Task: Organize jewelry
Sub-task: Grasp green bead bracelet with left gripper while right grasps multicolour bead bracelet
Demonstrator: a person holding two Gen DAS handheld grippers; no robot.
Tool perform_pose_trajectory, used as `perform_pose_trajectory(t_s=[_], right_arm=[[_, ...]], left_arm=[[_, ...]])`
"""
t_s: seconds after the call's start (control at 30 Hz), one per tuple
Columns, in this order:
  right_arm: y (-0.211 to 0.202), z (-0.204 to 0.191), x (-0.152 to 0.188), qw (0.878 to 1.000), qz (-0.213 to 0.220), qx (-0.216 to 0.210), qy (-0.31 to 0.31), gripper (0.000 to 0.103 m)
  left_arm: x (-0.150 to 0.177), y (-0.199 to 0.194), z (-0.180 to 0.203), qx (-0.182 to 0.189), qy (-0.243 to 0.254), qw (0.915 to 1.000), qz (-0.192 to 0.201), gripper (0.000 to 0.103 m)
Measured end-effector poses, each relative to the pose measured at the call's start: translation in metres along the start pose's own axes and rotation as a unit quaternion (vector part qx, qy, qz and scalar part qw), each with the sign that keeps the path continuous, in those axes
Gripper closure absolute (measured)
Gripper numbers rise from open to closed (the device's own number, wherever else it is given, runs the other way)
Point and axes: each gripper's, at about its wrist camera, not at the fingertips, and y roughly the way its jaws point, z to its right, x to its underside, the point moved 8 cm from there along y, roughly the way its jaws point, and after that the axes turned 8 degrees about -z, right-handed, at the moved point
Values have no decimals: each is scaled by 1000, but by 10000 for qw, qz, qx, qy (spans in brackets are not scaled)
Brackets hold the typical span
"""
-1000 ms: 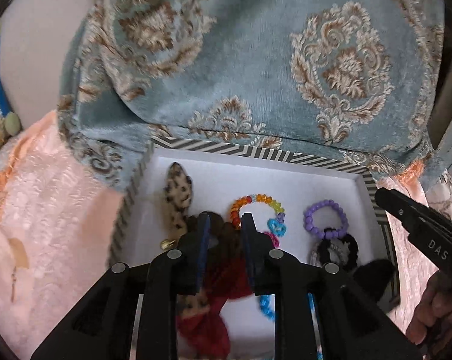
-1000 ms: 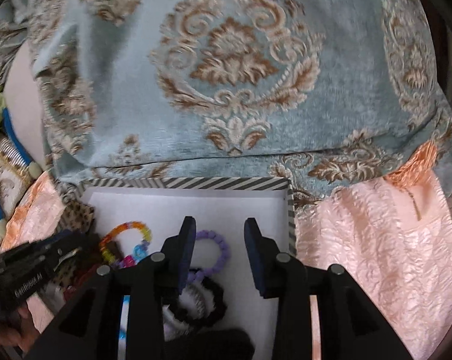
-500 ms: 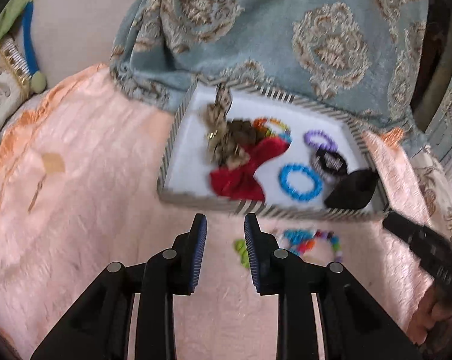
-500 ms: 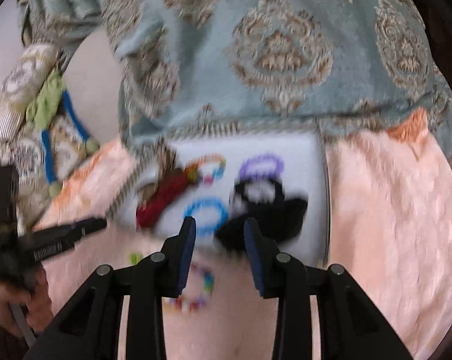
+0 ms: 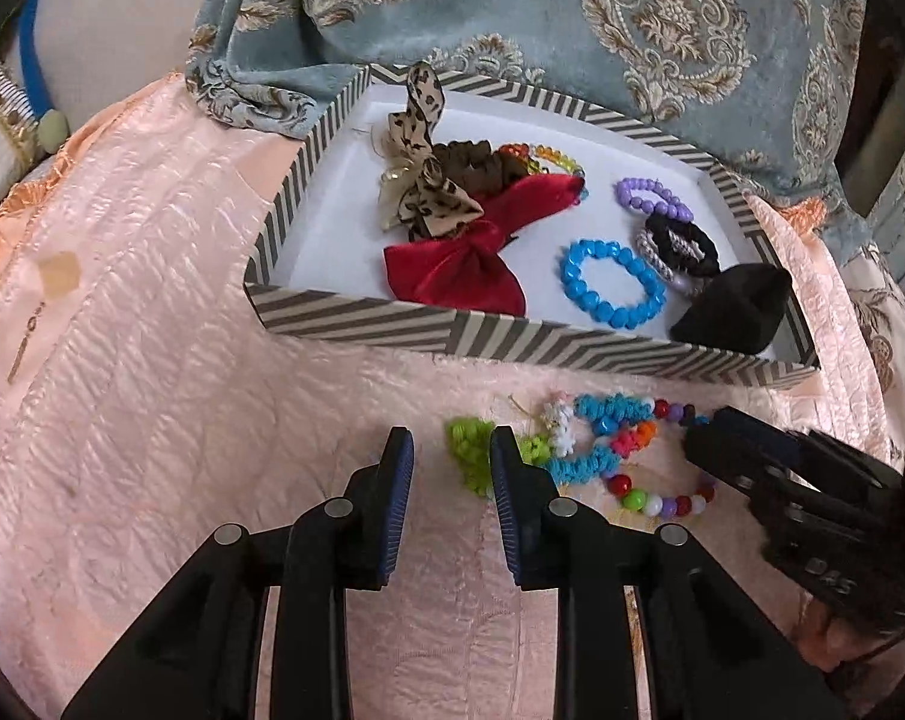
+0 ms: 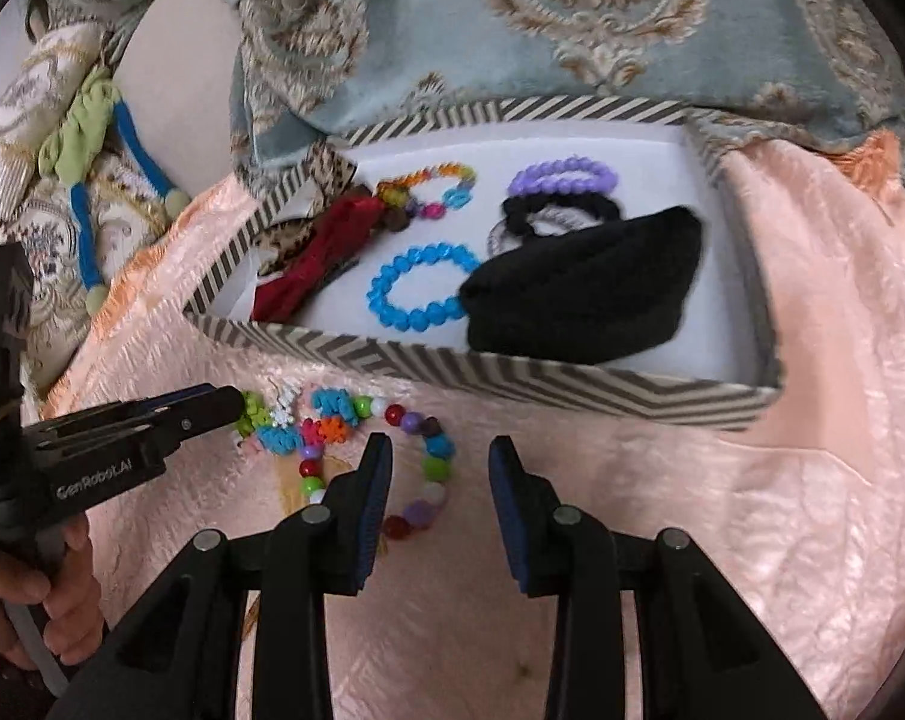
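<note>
A striped box [image 5: 512, 336] with a white floor holds a red bow [image 5: 464, 258], a leopard bow, a brown scrunchie, a blue bead bracelet [image 5: 611, 282], a purple one, hair ties and a black fabric piece [image 5: 731, 312]. In front of the box [image 6: 512, 372], loose on the bedspread, lie a green knitted tie [image 5: 467, 450], a blue knitted tie [image 5: 608, 408] and a multicoloured bead bracelet [image 6: 416, 510]. My left gripper [image 5: 452, 468] hangs just before the green tie, narrowly open and empty. My right gripper [image 6: 440, 480] is open over the bead bracelet, holding nothing.
The peach quilted bedspread [image 5: 152, 360] spreads to the left and front. A blue and gold patterned cloth [image 5: 632, 30] is heaped behind the box. A cushion with a blue cord [image 6: 80, 210] lies at far left. A person's hand [image 6: 8, 600] grips the left tool.
Both grippers pulled back out of the box and sank toward the bedspread in front of it. The left gripper let go of the bow and scrunchie, which now lie in the box.
</note>
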Motion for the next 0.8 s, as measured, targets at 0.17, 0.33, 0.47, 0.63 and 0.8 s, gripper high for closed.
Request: perform_pose_trajectory(t_s=[0.17, 0.33, 0.47, 0.63, 0.8], right_arm=[[12, -7, -1, 9985, -79, 382, -396, 68], [12, -10, 4, 9955, -163, 623, -694, 67], [9, -11, 8, 9929, -232, 793, -850, 68], [11, -11, 8, 9928, -167, 812, -870, 68], [13, -12, 8, 9921, -116, 814, -951, 68]], left_arm=[[7, 8, 3, -113, 227, 9996, -139, 92], [14, 9, 9, -364, 556, 9976, -201, 88], [13, 11, 8, -405, 593, 9973, -183, 84], [3, 18, 11, -620, 624, 9961, -89, 78], [9, 16, 21, -683, 966, 9930, 22, 103]])
